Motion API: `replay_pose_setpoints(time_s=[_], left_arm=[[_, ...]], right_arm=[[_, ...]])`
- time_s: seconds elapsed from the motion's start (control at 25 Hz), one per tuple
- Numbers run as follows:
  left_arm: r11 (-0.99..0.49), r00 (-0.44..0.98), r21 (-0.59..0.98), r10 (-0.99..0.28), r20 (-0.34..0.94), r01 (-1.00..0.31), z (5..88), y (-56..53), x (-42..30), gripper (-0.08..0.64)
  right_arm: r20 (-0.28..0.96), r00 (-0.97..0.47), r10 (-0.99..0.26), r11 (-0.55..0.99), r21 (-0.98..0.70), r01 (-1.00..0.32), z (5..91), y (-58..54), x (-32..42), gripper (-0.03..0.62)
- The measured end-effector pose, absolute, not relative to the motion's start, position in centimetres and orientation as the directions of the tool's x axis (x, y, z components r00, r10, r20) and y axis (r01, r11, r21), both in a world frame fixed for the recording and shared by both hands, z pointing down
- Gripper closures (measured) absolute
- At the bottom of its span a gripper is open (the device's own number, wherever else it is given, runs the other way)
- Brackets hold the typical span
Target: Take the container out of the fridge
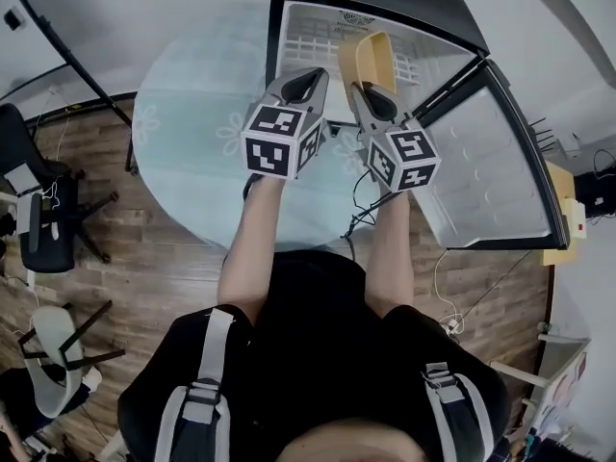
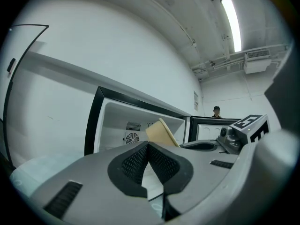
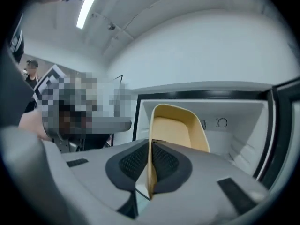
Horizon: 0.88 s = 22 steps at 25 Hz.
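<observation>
A beige open container (image 1: pixel 371 58) stands on edge at the mouth of the open black fridge (image 1: pixel 281 27). My right gripper (image 1: pixel 372 90) is shut on one of its side walls. In the right gripper view the container wall (image 3: pixel 151 125) runs straight between the dark pads (image 3: pixel 165 161), with the white fridge interior (image 3: pixel 243 114) behind it. My left gripper (image 1: pixel 310 77) hovers just left of the container, shut with nothing in it. In the left gripper view its fingertips (image 2: pixel 148 146) meet, and the container (image 2: pixel 161 132) shows beyond them to the right.
The fridge sits on a round glass table (image 1: pixel 192 152); its door (image 1: pixel 491 162) swings open to the right. A black cable (image 1: pixel 361 210) trails over the table edge. Office chairs (image 1: pixel 38 219) stand on the wooden floor at left. A person (image 2: pixel 216 110) stands far off.
</observation>
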<state>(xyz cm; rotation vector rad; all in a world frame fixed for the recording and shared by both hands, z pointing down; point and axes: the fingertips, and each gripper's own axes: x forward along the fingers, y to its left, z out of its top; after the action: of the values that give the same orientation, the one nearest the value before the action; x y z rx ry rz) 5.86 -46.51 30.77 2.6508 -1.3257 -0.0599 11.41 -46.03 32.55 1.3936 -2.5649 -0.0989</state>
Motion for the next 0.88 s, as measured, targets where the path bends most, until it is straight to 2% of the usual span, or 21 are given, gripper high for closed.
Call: replay_pose_setpoints(time_s=[0.28, 0.88], left_arm=[[-0.584, 0.598, 0.163, -0.8, 0.055, -0.796, 31.2, -45.9, 6.0, 0.56], [-0.552, 0.573, 0.216, -0.818, 0.048, -0.805, 32.0, -47.0, 4.3, 0.56]], right_arm=[[0.068, -0.571, -0.818, 0.567, -0.062, -0.821, 32.3, -45.2, 13.0, 0.575], [0.075, -0.61, -0.789, 0.607, -0.063, -0.792, 32.4, -45.1, 11.9, 0.575]])
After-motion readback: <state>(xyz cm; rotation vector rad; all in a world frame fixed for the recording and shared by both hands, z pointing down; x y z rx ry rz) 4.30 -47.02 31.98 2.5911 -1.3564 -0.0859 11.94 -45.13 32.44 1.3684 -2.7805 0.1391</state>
